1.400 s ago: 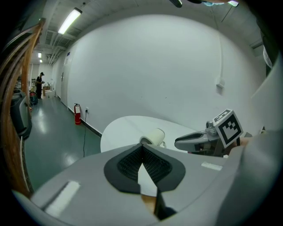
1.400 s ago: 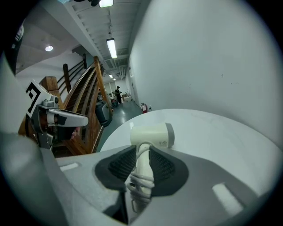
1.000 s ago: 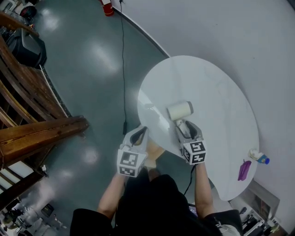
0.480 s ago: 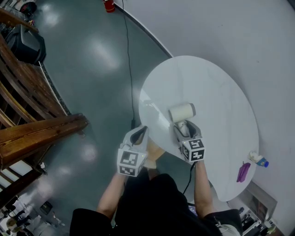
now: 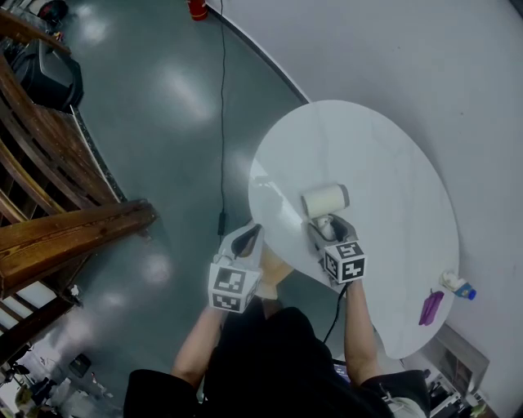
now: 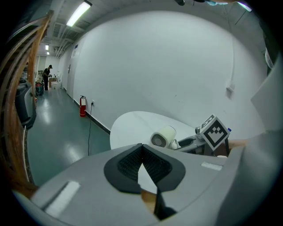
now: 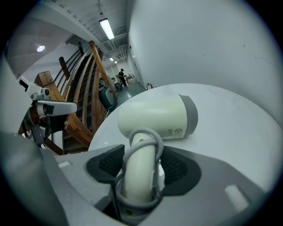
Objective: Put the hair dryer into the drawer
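Observation:
A cream hair dryer (image 5: 324, 198) lies on the white oval table (image 5: 384, 163), its handle wrapped in grey cord and pointing at me. My right gripper (image 5: 325, 222) straddles that handle; its jaws have just been opening and now stand wide. In the right gripper view the handle (image 7: 140, 167) sits between the pads without being squeezed, and the dryer's body (image 7: 154, 117) lies beyond. My left gripper (image 5: 249, 234) hangs off the table's near left edge, shut and empty. The left gripper view shows the dryer (image 6: 162, 137) ahead to the right. A tan wooden piece (image 5: 274, 268) shows below the table edge.
A wooden staircase (image 5: 73, 229) fills the left side. A black cable (image 5: 222, 122) runs across the grey floor, and a red extinguisher (image 5: 196, 8) stands by the wall. A purple item (image 5: 431, 306) and a small bottle (image 5: 458, 283) sit at the table's right edge.
My right gripper has sunk a little over the dryer's handle and its jaws look wider. The dryer stays put on the table. My left gripper has not moved.

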### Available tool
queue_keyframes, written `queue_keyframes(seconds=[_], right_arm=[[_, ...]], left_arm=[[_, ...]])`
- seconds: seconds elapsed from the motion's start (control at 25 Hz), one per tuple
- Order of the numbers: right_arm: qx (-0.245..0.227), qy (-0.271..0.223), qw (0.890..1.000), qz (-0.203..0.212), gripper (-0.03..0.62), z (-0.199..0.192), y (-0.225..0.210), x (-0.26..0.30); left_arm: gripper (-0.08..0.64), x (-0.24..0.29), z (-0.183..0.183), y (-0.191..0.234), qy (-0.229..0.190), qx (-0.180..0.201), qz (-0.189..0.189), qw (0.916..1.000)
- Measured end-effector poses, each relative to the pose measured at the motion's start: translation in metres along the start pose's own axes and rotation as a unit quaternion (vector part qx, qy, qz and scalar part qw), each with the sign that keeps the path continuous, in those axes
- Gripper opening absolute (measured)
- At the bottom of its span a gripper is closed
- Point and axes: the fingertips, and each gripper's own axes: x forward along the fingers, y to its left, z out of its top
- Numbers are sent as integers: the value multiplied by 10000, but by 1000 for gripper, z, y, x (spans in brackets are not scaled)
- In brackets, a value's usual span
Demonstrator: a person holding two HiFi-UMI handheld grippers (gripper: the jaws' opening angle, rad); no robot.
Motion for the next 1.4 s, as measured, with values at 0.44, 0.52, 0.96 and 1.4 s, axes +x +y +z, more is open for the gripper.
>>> queue_keyframes(seconds=[0.44,0.52,0.96,1.4], right_arm=[[65,-135,9998,125,238,2,1,-2],[126,-220,9995,183,235,3,3,-8],[-24,-696,9970,349,235,10,30,-70],[-401,-1021,9911,760,235,-7,91,-134]], left_arm=[[6,-14,-4,-2,-48,14,91,9999],[6,-21,-4,-5,-88,27,105,9999],[6,-65,-4,-23,-372,120,315,9987],[6,-139,-7,-60,-842,321,636,9939]])
